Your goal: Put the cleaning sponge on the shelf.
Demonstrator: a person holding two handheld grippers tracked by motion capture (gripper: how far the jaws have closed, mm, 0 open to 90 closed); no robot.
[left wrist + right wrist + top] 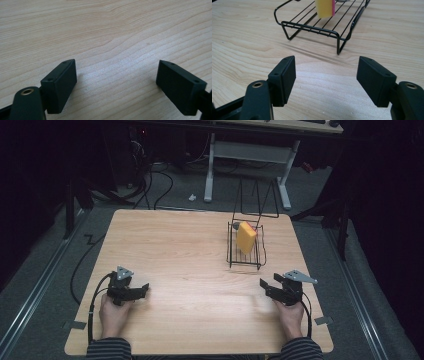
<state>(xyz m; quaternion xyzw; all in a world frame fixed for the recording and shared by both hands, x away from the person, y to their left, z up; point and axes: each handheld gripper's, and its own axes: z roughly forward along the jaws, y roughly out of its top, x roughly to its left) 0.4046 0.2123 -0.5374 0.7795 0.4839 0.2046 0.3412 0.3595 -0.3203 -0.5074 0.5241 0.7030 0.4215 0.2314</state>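
A black wire rack [245,254] stands on the wooden table [190,270], right of centre toward the far side. A yellow sponge [246,237] with a pink edge stands on its edge in it. In the right gripper view the wire rack [322,27] and the sponge [325,8] lie ahead of the jaws. My left gripper [145,289] rests near the front left, open with bare wood between its jaws. Near the front right, my right gripper [264,284] is open too, pointing toward the rack and apart from it. Between the spread jaws of the left gripper [116,72] and of the right gripper [325,70] there is nothing but tabletop.
Something small and grey [236,226] sits in the rack behind the sponge. Past the table's far edge stand a white desk frame [250,155] and cables [150,180] on a grey floor. Wide bare wood lies between the two grippers.
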